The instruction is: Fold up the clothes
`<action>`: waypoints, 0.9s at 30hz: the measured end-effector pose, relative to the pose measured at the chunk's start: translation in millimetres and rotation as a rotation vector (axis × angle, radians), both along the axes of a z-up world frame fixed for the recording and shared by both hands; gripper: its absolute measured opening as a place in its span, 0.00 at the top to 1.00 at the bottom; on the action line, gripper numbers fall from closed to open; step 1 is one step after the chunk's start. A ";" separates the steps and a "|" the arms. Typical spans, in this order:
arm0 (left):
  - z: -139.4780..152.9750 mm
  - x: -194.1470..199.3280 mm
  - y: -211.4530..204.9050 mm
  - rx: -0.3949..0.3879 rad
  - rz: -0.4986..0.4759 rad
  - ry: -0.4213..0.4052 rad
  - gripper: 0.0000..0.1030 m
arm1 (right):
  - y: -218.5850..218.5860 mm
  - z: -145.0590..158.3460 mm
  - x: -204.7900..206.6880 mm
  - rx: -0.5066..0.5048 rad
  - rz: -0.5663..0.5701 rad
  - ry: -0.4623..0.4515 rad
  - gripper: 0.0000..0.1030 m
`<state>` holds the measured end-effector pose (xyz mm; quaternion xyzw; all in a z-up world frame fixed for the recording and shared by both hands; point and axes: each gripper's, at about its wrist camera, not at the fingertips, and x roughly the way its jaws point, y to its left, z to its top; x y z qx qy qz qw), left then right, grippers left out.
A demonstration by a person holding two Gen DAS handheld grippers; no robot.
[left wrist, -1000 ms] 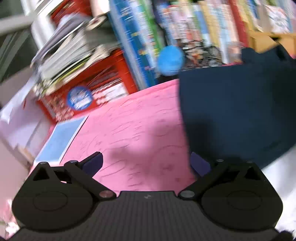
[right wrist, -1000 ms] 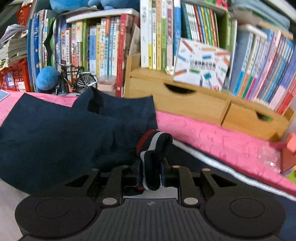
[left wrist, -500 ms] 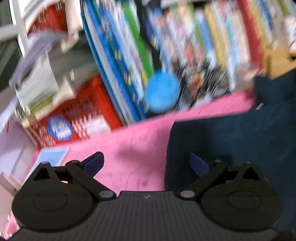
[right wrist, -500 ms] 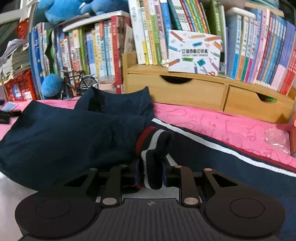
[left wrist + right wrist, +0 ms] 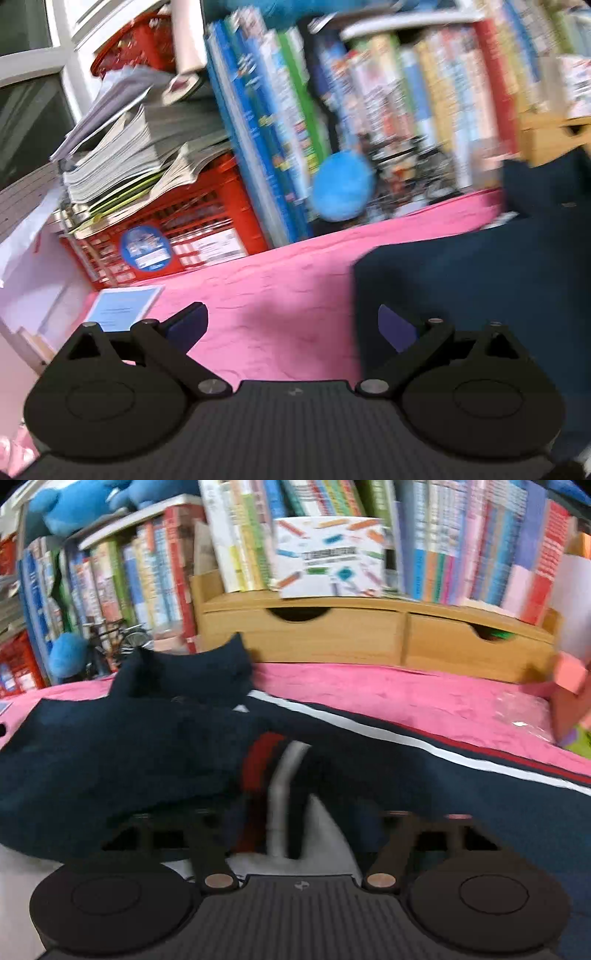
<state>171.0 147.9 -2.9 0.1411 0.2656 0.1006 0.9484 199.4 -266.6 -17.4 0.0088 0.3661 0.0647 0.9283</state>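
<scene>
A navy garment (image 5: 122, 746) with red and white stripes lies spread on the pink cloth (image 5: 388, 690). Its striped cuff (image 5: 277, 771) lies loose between the jaws of my right gripper (image 5: 295, 819), which are opening wide and no longer press on it. Folds of the fabric cover the fingertips. In the left wrist view my left gripper (image 5: 291, 321) stands open and empty above the pink cloth (image 5: 280, 288). The straight left edge of the navy garment (image 5: 480, 295) runs under its right finger (image 5: 395, 328).
Packed bookshelves run along the back. A red crate (image 5: 192, 229) under stacked magazines, a blue plush ball (image 5: 341, 188) and a blue booklet (image 5: 122, 306) sit at the left. A wooden drawer unit (image 5: 369, 635) and a pink box (image 5: 570, 672) stand behind and right.
My right gripper's jaws have spread apart and let go of the striped cuff, which has sagged between them. The left gripper has shifted and tipped up, staying open.
</scene>
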 end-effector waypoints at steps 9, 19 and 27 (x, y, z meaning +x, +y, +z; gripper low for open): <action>-32.7 -31.1 1.8 0.046 -0.034 0.055 0.00 | -88.7 26.7 -80.5 0.022 -0.197 -0.114 0.06; -36.2 -21.4 20.3 -0.064 -0.041 0.084 0.00 | -309.6 42.3 -170.3 0.221 -0.812 -0.176 0.04; -36.1 -22.3 15.0 -0.024 -0.039 0.075 0.00 | -382.3 7.9 -146.0 0.412 -0.932 -0.097 0.12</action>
